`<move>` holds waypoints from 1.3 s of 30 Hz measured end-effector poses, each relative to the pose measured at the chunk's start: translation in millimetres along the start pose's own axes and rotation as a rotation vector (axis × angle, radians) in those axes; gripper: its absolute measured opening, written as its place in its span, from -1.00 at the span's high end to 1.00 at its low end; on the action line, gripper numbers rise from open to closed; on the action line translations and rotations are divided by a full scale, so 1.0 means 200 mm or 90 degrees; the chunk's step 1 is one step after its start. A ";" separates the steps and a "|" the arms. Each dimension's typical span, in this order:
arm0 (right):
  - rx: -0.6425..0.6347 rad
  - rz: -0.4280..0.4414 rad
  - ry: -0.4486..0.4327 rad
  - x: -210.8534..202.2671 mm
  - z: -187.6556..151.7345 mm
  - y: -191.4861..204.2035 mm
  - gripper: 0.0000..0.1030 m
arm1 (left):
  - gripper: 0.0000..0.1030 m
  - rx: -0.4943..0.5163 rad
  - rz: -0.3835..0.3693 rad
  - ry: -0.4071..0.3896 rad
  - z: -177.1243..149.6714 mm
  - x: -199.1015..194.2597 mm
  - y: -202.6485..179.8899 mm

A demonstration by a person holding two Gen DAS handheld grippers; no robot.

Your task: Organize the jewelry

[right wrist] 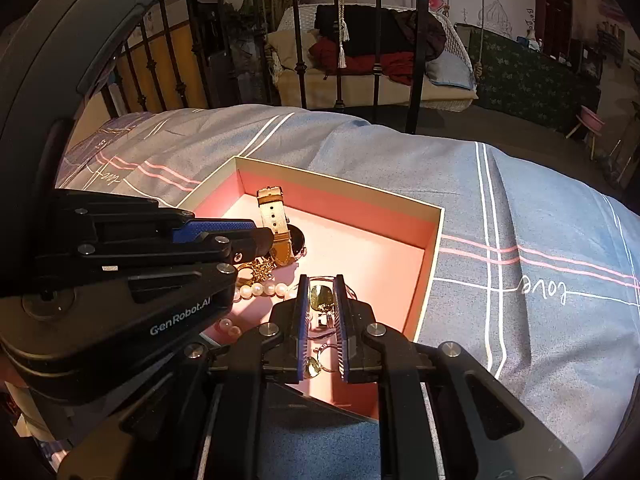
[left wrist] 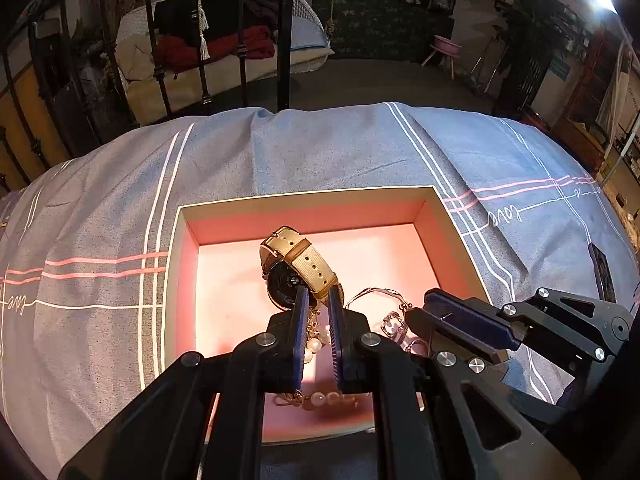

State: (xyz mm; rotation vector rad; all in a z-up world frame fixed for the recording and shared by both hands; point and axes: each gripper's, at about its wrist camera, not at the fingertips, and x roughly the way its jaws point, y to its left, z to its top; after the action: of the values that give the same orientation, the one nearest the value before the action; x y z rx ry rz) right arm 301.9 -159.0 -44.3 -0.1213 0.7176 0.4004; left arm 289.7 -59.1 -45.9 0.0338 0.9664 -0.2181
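Observation:
An open box with a pink inside point(left wrist: 424, 192) point(right wrist: 434, 240) lies on the bed. In it a watch with a beige strap point(left wrist: 298, 264) point(right wrist: 276, 220) stands tilted. My left gripper point(left wrist: 319, 300) point(right wrist: 262, 240) is nearly shut around the strap's lower end and a gold chain point(left wrist: 312, 320) point(right wrist: 260, 270). A pearl string point(left wrist: 324, 398) point(right wrist: 260, 290) lies below it. My right gripper point(right wrist: 322, 286) point(left wrist: 416, 312) is nearly shut around sunglasses with yellow-green lenses point(right wrist: 320, 296); their frame point(left wrist: 394, 324) shows in the left wrist view.
The box sits on a grey-blue bedspread with white and pink stripes point(left wrist: 320, 152) point(right wrist: 520, 220). A black iron bed rail point(left wrist: 286, 36) point(right wrist: 418, 40) stands beyond the bed's far edge. A dark flat object point(left wrist: 602, 272) lies on the cover at right.

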 end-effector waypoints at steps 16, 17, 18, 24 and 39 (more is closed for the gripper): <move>-0.011 -0.001 -0.009 -0.01 -0.02 0.04 -0.16 | 0.03 0.003 0.020 -0.004 0.01 0.01 0.00; -0.012 -0.003 -0.015 -0.03 -0.02 0.04 -0.24 | -0.06 0.004 0.026 -0.013 0.01 -0.01 -0.01; -0.011 -0.002 -0.016 -0.03 -0.02 0.05 -0.24 | -0.10 0.007 0.031 -0.016 0.01 -0.01 -0.01; -0.001 0.004 -0.044 -0.09 -0.07 0.05 -0.89 | -0.87 0.007 0.066 -0.049 -0.03 -0.10 -0.01; 0.011 -0.133 -0.288 -0.63 -0.39 0.13 -0.89 | -0.87 -0.028 0.034 -0.344 -0.48 -0.73 0.02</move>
State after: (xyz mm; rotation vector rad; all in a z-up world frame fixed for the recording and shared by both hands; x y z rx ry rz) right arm 158.6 -193.7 -18.7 -0.0831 0.2579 0.2091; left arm 132.5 -18.7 19.1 -0.0391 0.4309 -0.1441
